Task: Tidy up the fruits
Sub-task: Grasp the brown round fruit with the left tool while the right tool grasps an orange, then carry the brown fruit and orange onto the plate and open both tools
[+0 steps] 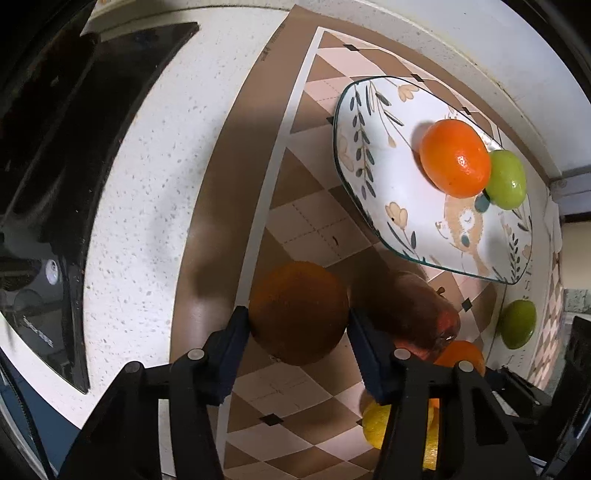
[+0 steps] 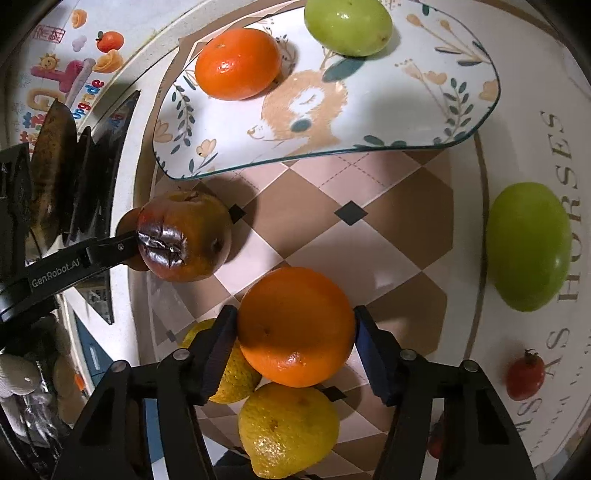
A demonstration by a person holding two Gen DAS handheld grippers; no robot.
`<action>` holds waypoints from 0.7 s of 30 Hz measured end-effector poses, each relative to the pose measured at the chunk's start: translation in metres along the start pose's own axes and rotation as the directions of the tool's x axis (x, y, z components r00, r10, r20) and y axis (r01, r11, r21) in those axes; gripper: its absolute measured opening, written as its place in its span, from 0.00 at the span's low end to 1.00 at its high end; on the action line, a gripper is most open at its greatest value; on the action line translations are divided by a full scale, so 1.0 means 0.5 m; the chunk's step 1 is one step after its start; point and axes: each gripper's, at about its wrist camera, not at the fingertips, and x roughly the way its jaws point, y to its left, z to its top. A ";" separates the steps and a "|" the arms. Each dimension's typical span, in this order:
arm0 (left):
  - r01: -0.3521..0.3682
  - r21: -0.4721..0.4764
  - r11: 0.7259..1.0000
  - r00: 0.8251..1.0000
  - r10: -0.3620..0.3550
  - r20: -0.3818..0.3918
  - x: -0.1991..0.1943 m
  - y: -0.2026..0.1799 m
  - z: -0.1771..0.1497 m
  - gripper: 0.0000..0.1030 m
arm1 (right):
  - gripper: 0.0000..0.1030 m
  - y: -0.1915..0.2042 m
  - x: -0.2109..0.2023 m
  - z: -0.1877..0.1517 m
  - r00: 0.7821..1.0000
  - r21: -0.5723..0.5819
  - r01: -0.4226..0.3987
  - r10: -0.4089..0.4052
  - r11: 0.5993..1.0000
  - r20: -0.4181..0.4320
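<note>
My left gripper (image 1: 297,326) is shut on a shadowed orange (image 1: 299,312) above the checkered mat (image 1: 314,229). A bruised dark apple (image 1: 413,314) lies just to its right. My right gripper (image 2: 295,328) is shut on a bright orange (image 2: 295,326), with two lemons (image 2: 288,428) under and beside it. The illustrated plate (image 2: 369,110) holds a mandarin (image 2: 238,62) and a green fruit (image 2: 347,26). In the right wrist view the bruised apple (image 2: 184,236) sits beside the left gripper's finger (image 2: 110,251).
A green fruit (image 2: 528,247) and a small red fruit (image 2: 524,374) lie on the white lettered cloth (image 2: 517,155) at the right. A black stovetop (image 1: 55,166) fills the left side of the speckled counter (image 1: 147,184).
</note>
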 end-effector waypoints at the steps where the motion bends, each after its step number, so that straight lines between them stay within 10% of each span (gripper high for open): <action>1: -0.004 0.002 1.000 1.000 0.004 0.001 -0.003 0.000 -0.004 0.50 | 0.63 0.001 -0.003 -0.004 1.000 -0.006 0.020 -0.020 1.000 0.005; 21: -0.031 0.045 0.998 0.999 0.031 0.008 -0.016 -0.034 -0.148 0.50 | 0.63 -0.030 -0.020 -0.035 0.997 0.010 0.079 -0.079 0.997 0.002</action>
